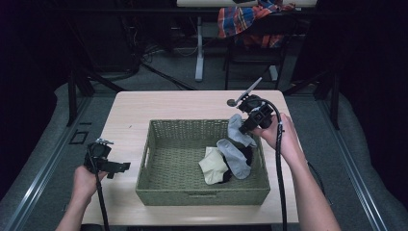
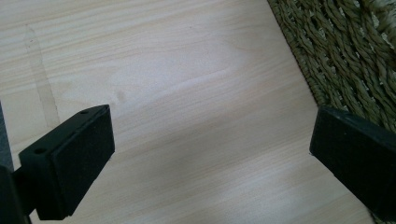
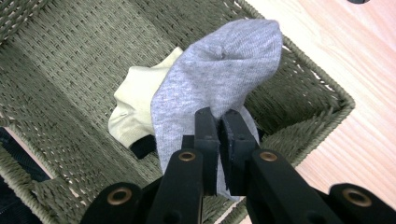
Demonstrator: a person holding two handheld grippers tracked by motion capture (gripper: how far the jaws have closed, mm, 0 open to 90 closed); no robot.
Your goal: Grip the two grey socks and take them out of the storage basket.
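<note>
A grey sock [image 1: 236, 144] [image 3: 212, 84] hangs over the right side of the green woven basket [image 1: 159, 149] [image 3: 56, 93], pinched near one end by my right gripper [image 1: 244, 126] [image 3: 219, 128], which is shut on it and held above the basket's right rim. Below it in the basket lie a pale yellow sock [image 1: 213, 163] [image 3: 135, 107] and a black piece of cloth [image 1: 225, 177]. My left gripper [image 1: 120, 167] [image 2: 210, 154] rests low over the table to the left of the basket, jaws wide apart with only bare wood between them.
The basket sits in the middle of a light wooden table [image 1: 130, 110] [image 2: 177, 84]; its woven wall [image 2: 345, 51] is close beside my left gripper. A chair with plaid cloth [image 1: 250, 21] stands beyond the table. Dark floor surrounds the table.
</note>
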